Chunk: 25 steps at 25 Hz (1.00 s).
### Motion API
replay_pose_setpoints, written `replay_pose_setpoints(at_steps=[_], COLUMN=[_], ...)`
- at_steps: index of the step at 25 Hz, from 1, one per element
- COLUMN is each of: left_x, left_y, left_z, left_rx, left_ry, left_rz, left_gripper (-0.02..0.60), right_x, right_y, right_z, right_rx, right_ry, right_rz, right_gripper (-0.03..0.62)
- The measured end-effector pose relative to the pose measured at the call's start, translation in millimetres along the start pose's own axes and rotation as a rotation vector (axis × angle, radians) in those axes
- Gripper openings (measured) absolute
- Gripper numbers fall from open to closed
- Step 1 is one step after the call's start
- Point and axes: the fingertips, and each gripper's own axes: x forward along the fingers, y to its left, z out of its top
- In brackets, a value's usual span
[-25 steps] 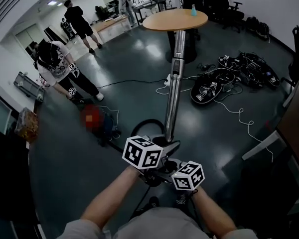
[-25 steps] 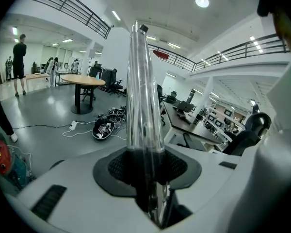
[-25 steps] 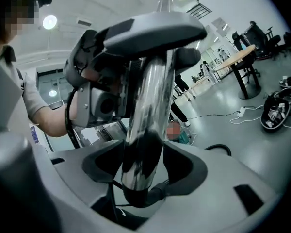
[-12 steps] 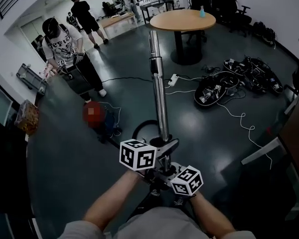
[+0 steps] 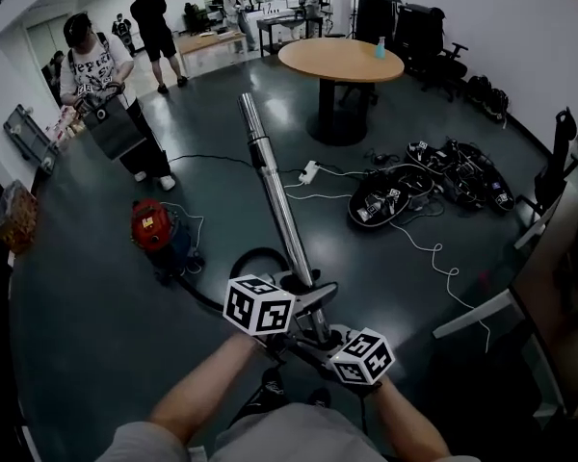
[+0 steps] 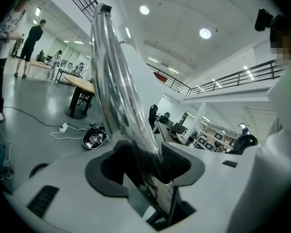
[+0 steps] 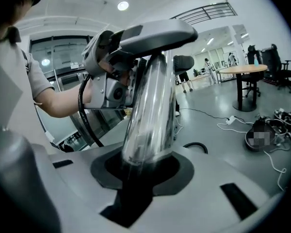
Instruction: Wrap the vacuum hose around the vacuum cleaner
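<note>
Counts first: one metal wand (image 5: 273, 192), one black hose (image 5: 253, 256), one red vacuum cleaner (image 5: 152, 227), two grippers, both on the wand's near end. The right gripper (image 7: 141, 165) has just been closing and is clamped on the wand, with the tube filling the gap. The left gripper (image 6: 144, 165) has just been opening; the wand runs between its jaws, but the left pad stands off it, so I read that as loose, no grip. The hose loops on the floor just left of the wand's near end and trails left toward the vacuum cleaner. The cleaner sits on the floor at left, well apart from both grippers, and nothing is wrapped on it. Against the earlier frame, the wand stood pointing far toward the table and now leans far-left; the person at left (image 5: 94, 75) was bent over and is now upright. Around: one round table (image 5: 339, 60) far, one white power strip (image 5: 308, 172) beside the wand, a heap of cables and gear (image 5: 433, 176) on the floor at right, several people far back. The wand itself blocks much of both gripper views.
</note>
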Motion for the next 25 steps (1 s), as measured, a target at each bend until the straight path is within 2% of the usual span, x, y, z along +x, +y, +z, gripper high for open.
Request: replay_pose_setpoints(at_steps=[3, 8, 14, 21, 25], left_x=[-6.3, -11.3, -25.9, -67.2, -90.2], left_y=[11.7, 27.9, 53.4, 84.3, 103.6], left_z=[3.6, 11.0, 29.7, 23.1, 10.0], left_rx=[0.028, 0.075, 0.123, 0.159, 0.247], left_ry=[-0.008, 0.019, 0.031, 0.051, 0.093], left_rz=[-0.02, -0.044, -0.043, -0.006, 0.026], left_gripper=[0.222, 0.269, 0.327, 0.327, 0.325], right_x=[7.1, 13.5, 26.2, 41.6, 50.6], right_y=[-6.6, -12.3, -26.5, -43.9, -55.6], right_z=[4.6, 15.9, 38.9, 41.5, 45.9], right_rx=[-0.013, -0.014, -0.044, -0.063, -0.075], right_ry=[0.023, 0.031, 0.062, 0.107, 0.171], right_rz=[-0.038, -0.039, -0.075, -0.125, -0.146], right_gripper=[0.103, 0.103, 0.094, 0.092, 0.089])
